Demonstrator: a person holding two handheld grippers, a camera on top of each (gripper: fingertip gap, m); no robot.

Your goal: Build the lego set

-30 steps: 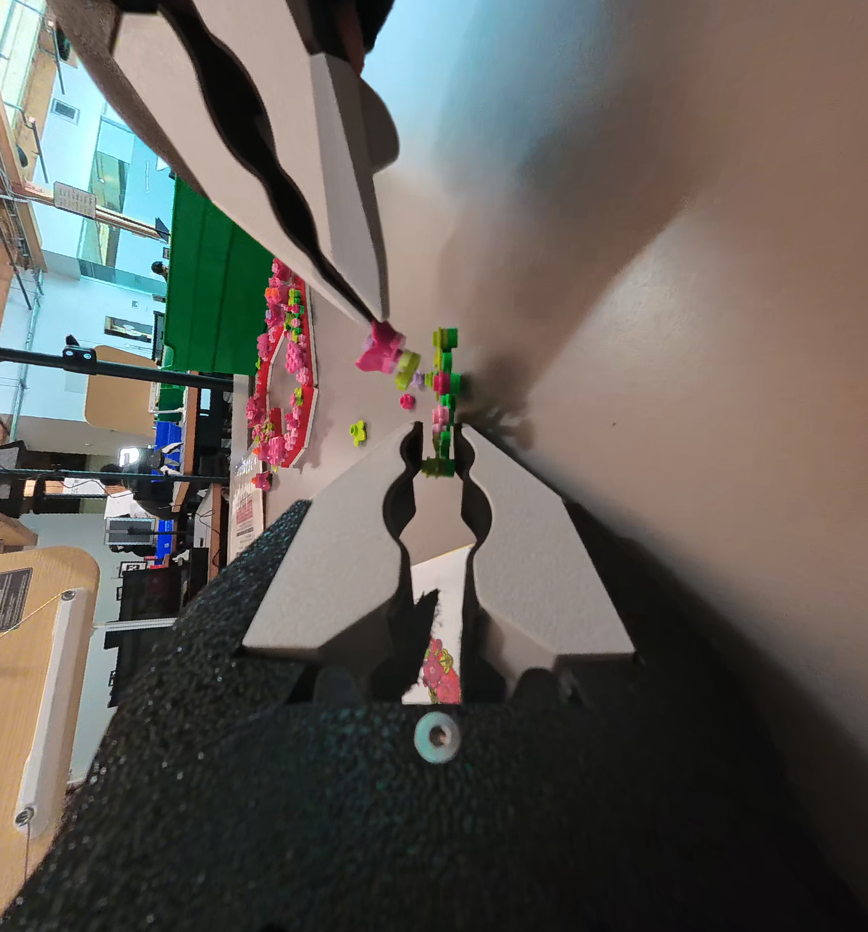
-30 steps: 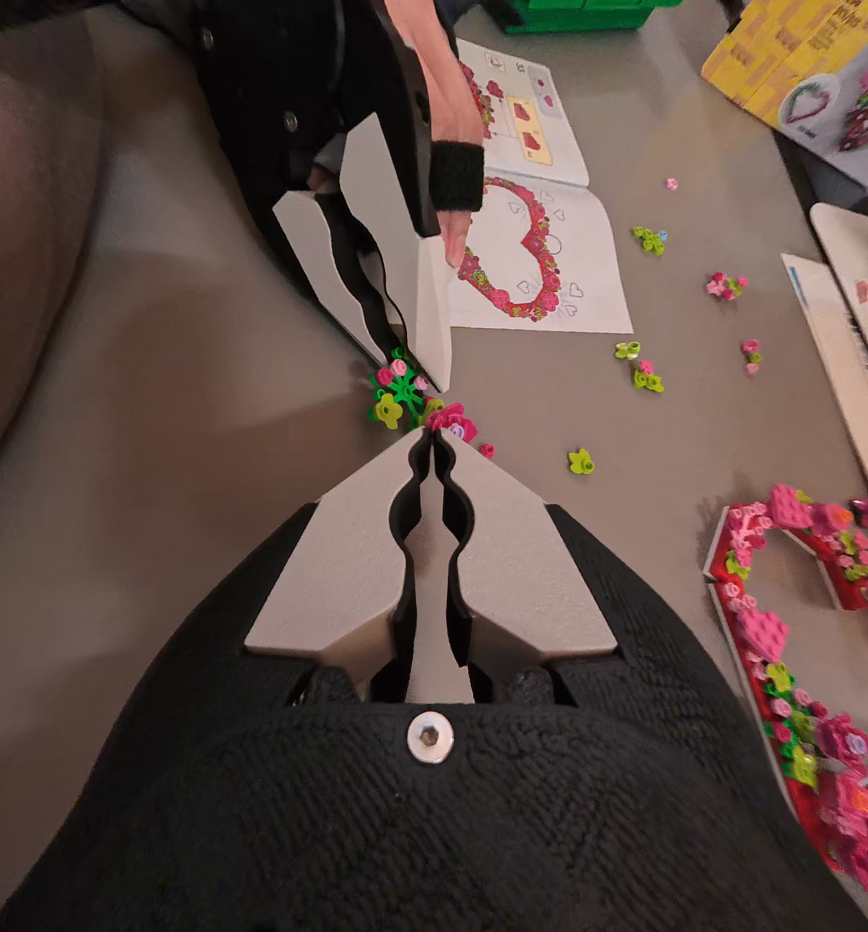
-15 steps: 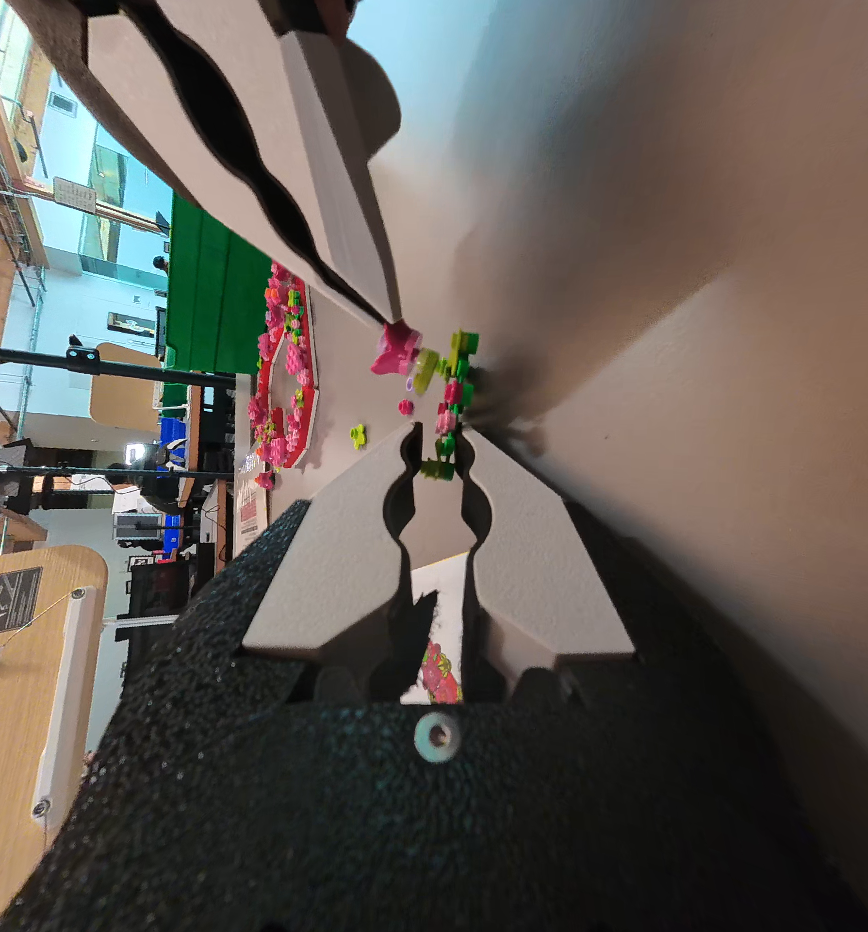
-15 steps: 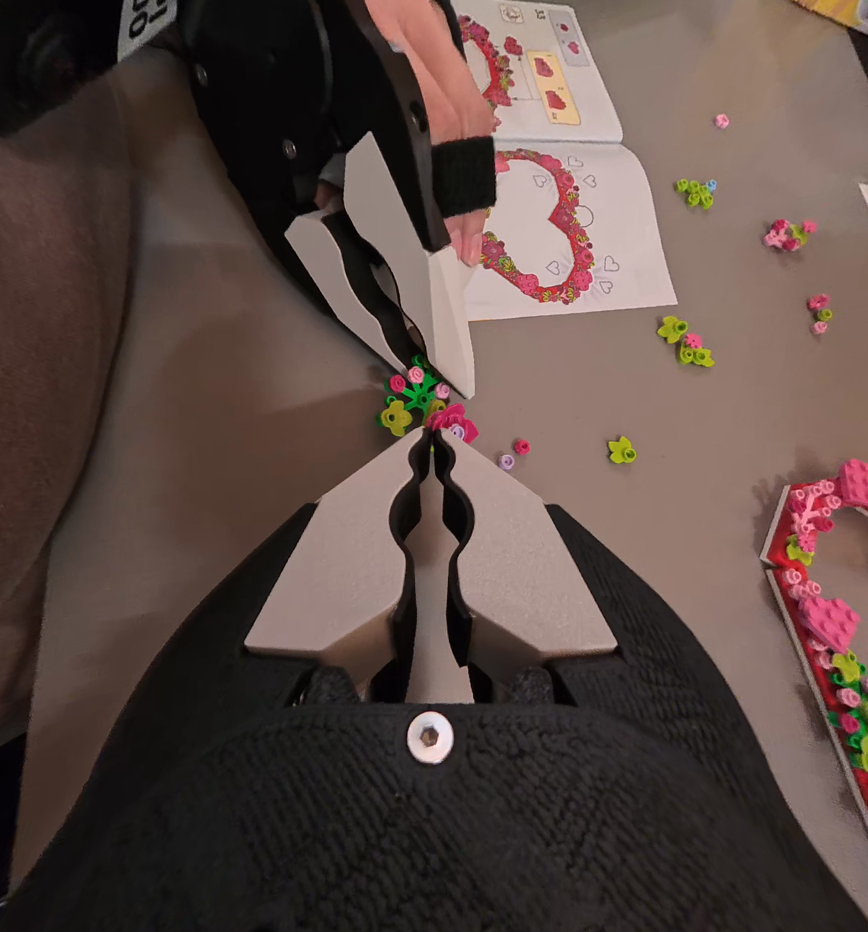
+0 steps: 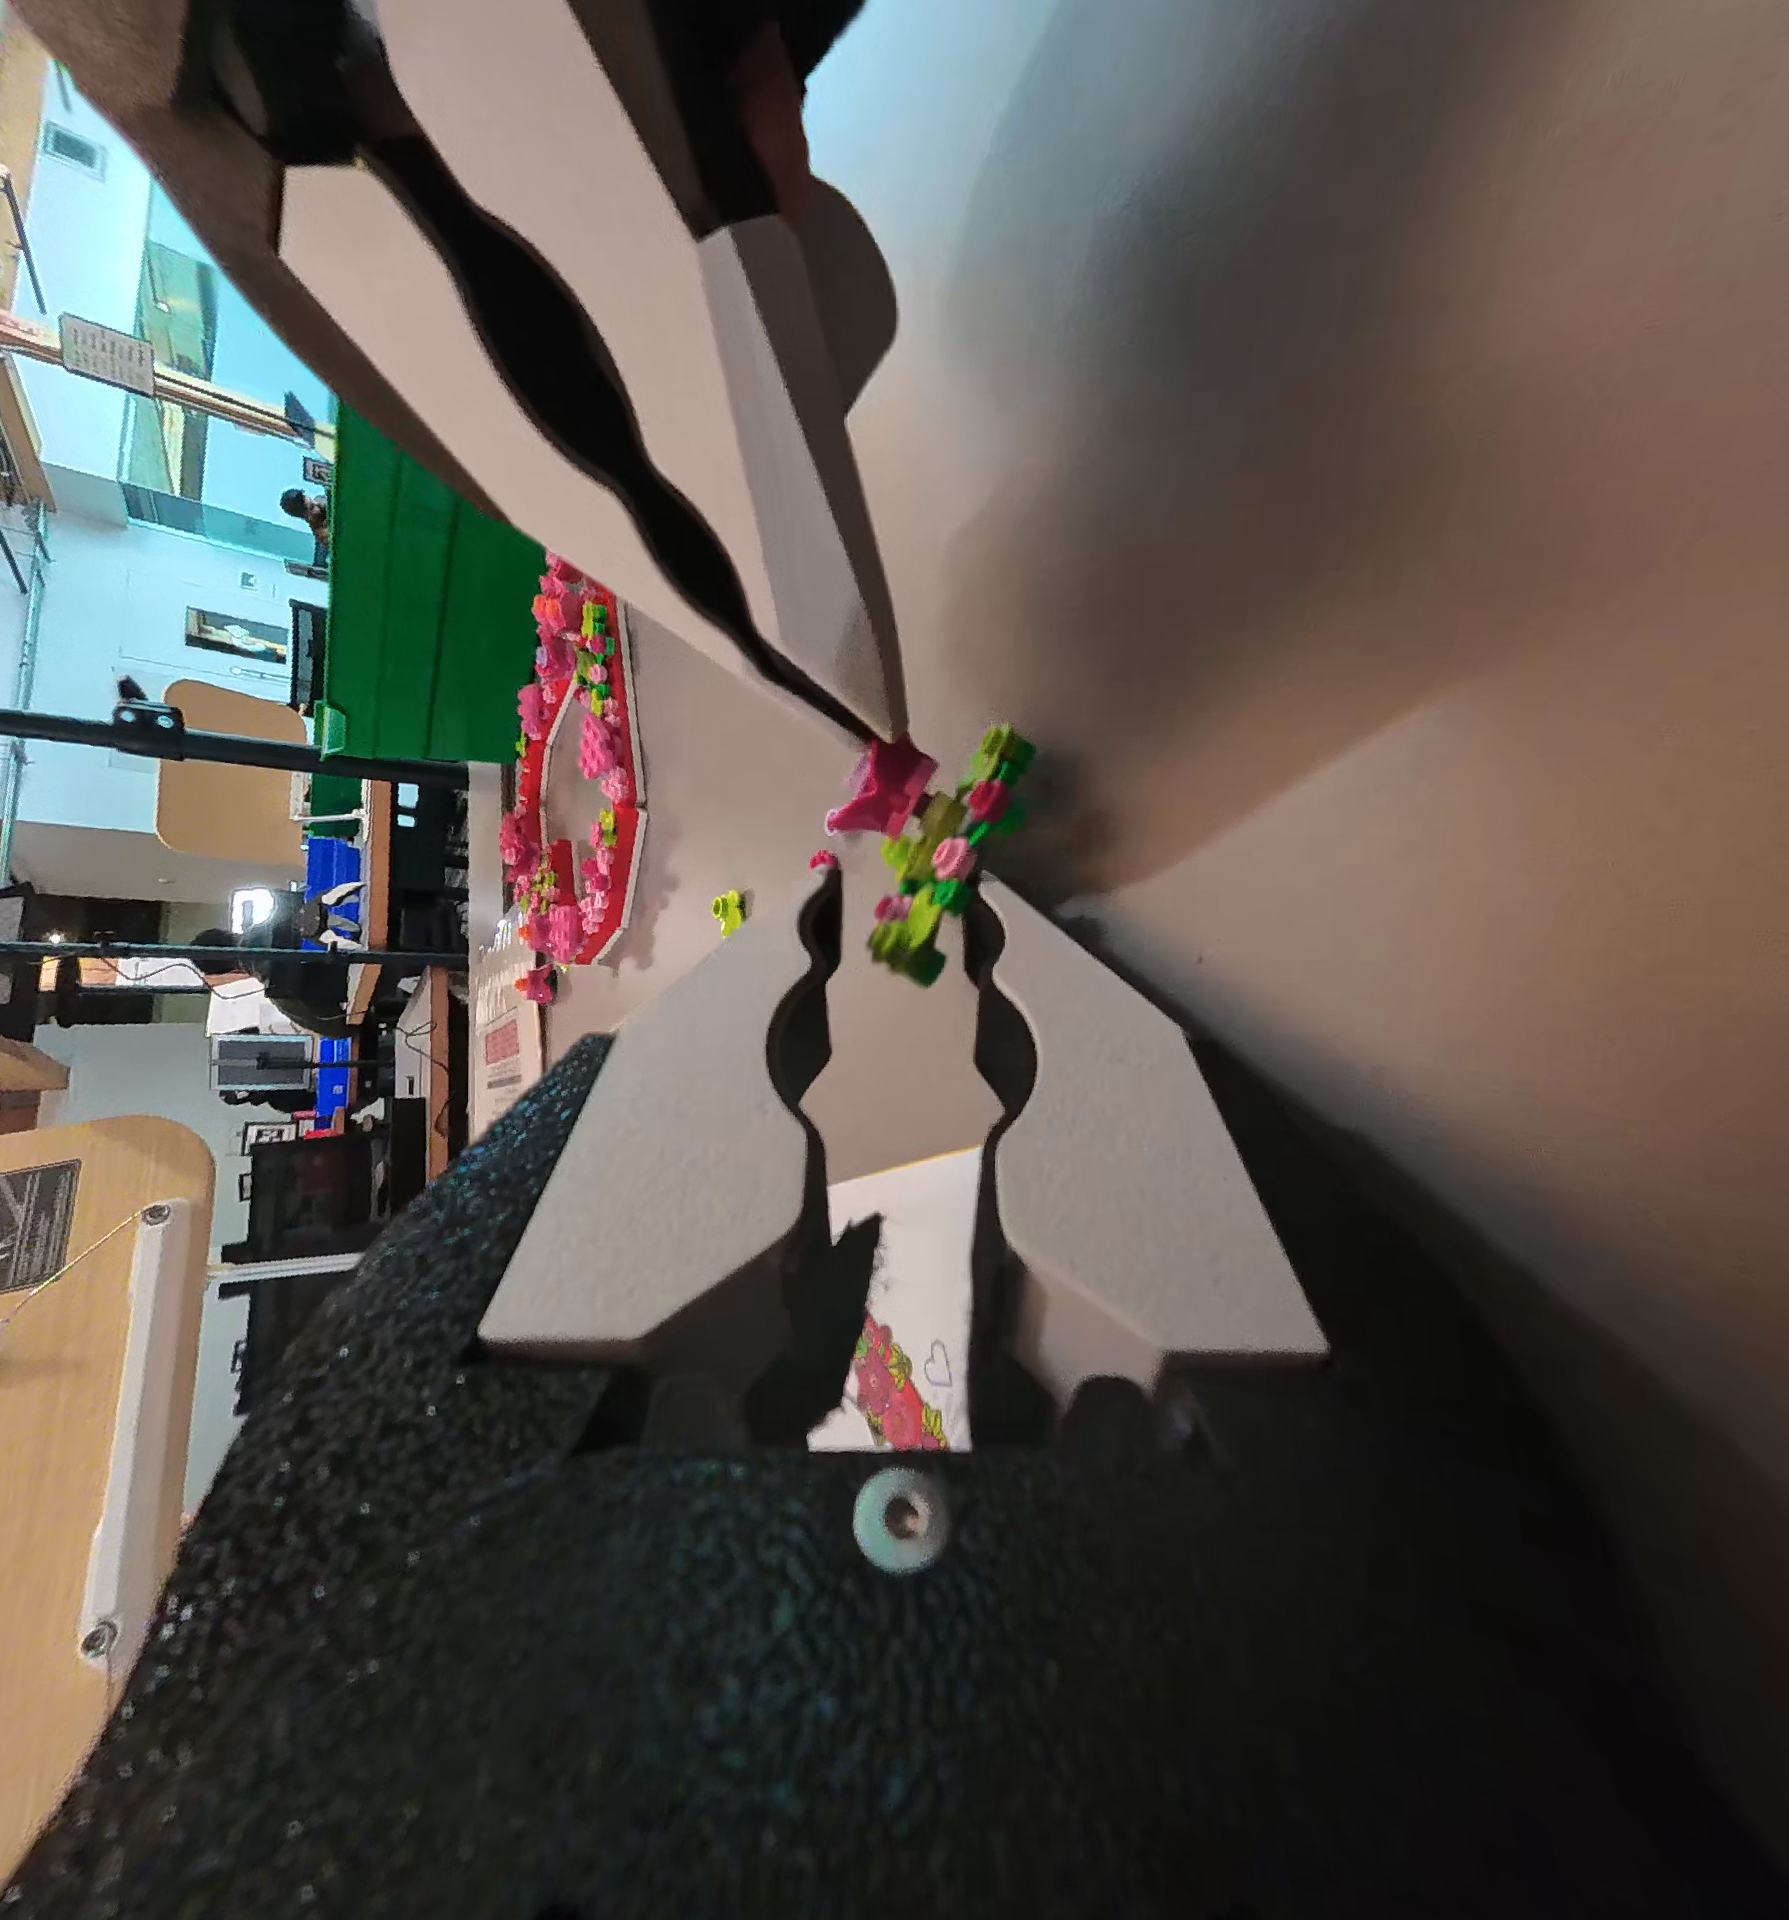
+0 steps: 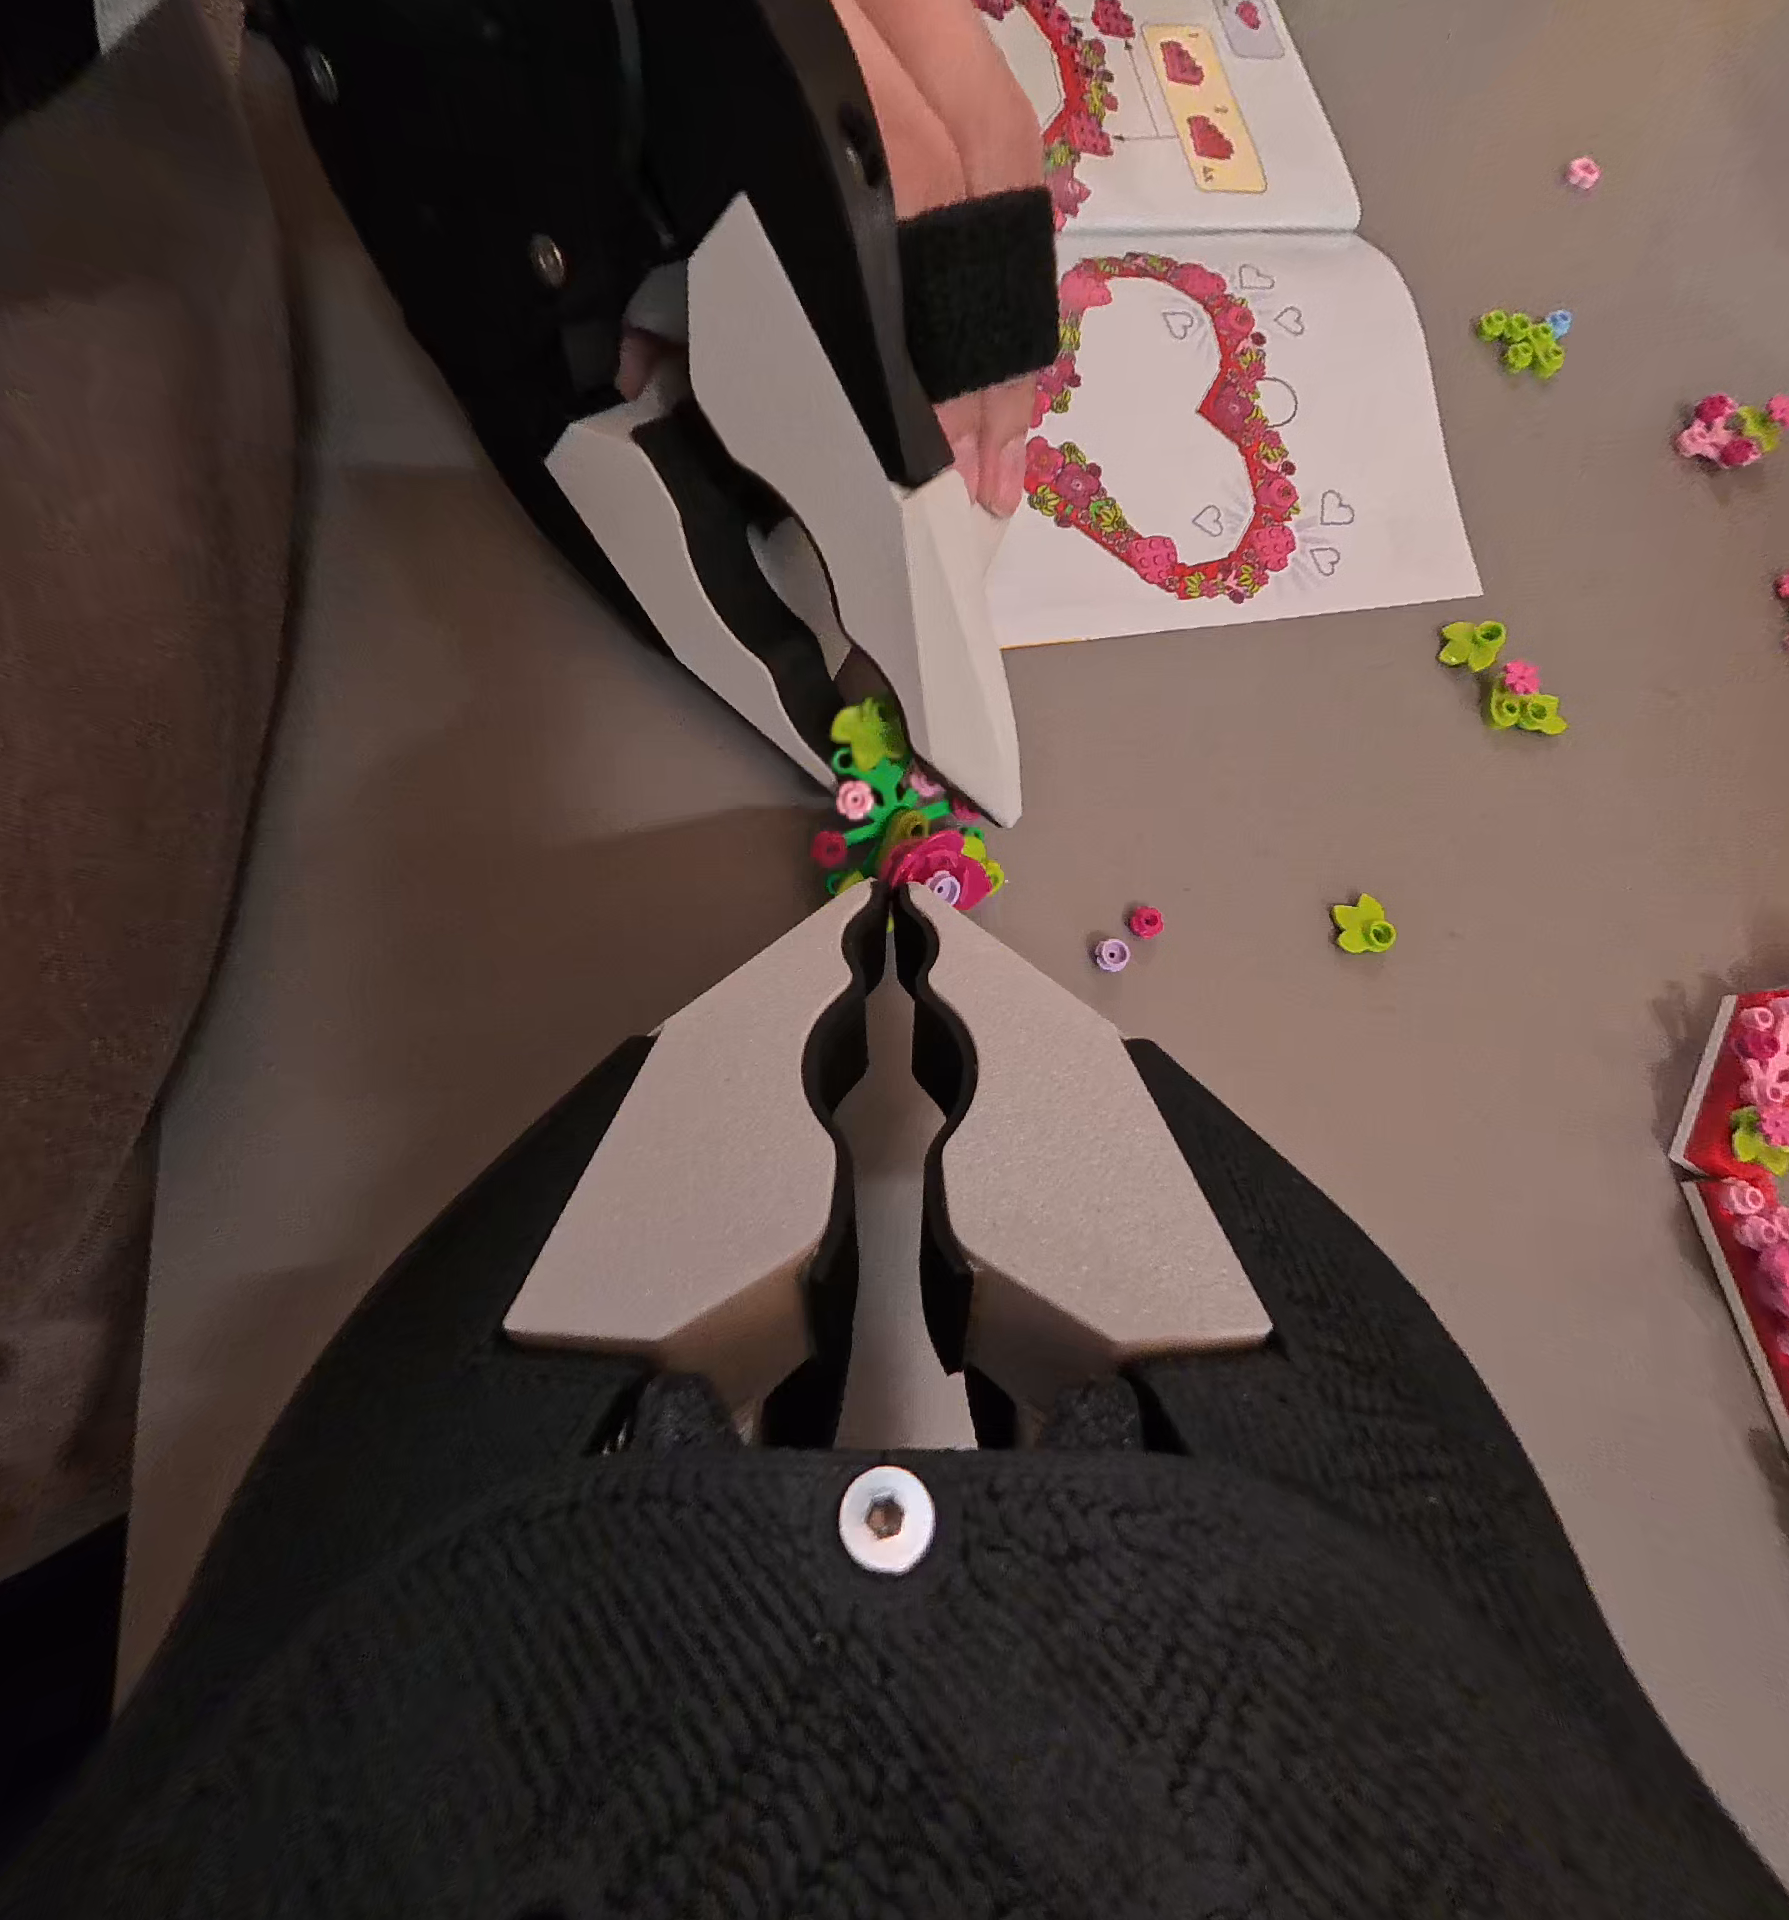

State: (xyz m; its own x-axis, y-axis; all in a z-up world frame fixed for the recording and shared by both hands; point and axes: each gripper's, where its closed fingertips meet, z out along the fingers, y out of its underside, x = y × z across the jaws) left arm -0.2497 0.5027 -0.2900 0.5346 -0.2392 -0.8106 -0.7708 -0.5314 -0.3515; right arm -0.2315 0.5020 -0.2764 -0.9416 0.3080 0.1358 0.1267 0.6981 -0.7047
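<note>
right gripper (image 6: 892,902) clenched on the magenta flower piece (image 6: 937,868), pressed against the green flower sprig (image 6: 874,805). left gripper (image 5: 905,914) released, fingers spread either side of the sprig. beyond, an open instruction booklet (image 6: 1389,540) lies on the grey worktop (image 6: 1285,790); the red heart frame (image 6: 1773,1195) sits at its right edge.

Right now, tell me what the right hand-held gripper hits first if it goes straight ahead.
The right hand-held gripper would likely first meet the magenta flower on the green sprig, just beyond its shut tips, with the left hand-held gripper behind.

Green flower sprig (image 5: 937,868) touching magenta rose (image 6: 934,865) on table.
</note>
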